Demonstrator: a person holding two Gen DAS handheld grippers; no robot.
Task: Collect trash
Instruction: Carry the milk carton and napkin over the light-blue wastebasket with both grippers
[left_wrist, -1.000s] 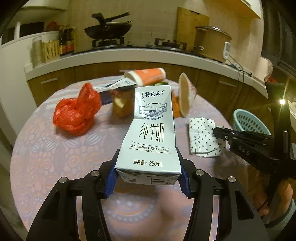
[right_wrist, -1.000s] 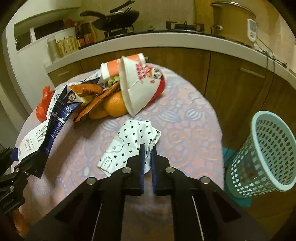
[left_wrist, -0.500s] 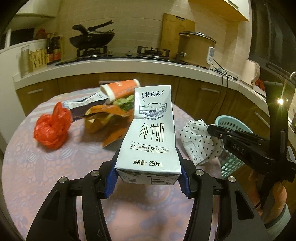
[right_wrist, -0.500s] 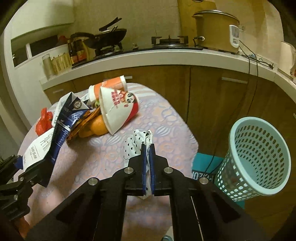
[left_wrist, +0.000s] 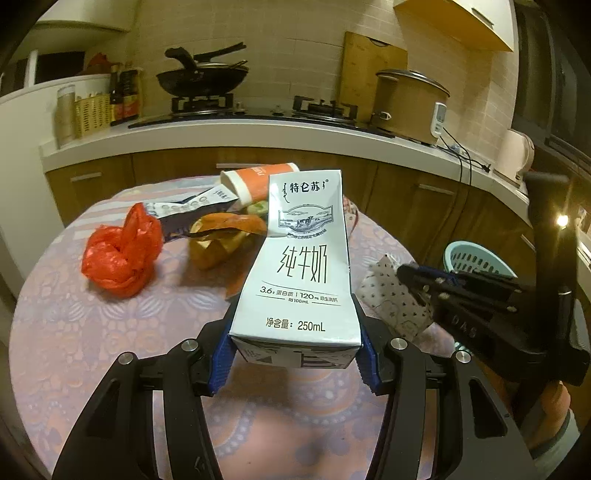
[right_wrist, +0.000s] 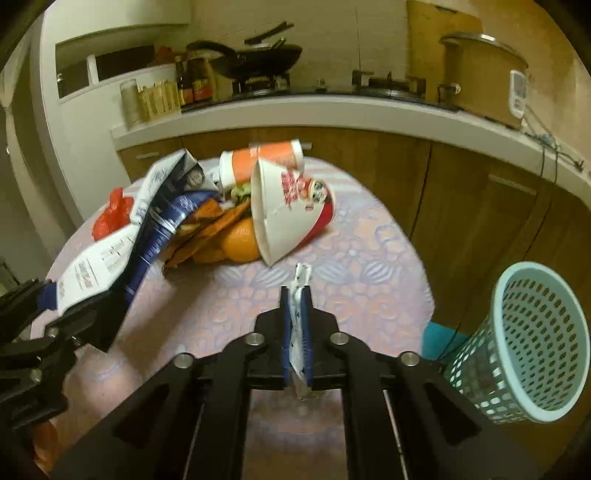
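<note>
My left gripper (left_wrist: 293, 363) is shut on a white 250 mL milk carton (left_wrist: 301, 266) and holds it above the round table (left_wrist: 74, 332). The carton also shows at the left of the right wrist view (right_wrist: 110, 254). My right gripper (right_wrist: 296, 332) is shut on a white polka-dot wrapper (right_wrist: 298, 317), lifted off the table; it also shows in the left wrist view (left_wrist: 395, 295). A light blue mesh trash basket (right_wrist: 532, 350) stands on the floor to the right of the table.
On the table lie a red plastic bag (left_wrist: 122, 251), orange peels (left_wrist: 221, 240), an orange (right_wrist: 240, 240), a tipped paper bowl (right_wrist: 291, 214), an orange cup (right_wrist: 258, 162) and a dark snack packet (left_wrist: 184, 210). A kitchen counter (left_wrist: 258, 129) runs behind.
My right gripper lifted the polka-dot wrapper off the table. My left gripper with the carton rose and turned slightly toward the right, keeping its hold.
</note>
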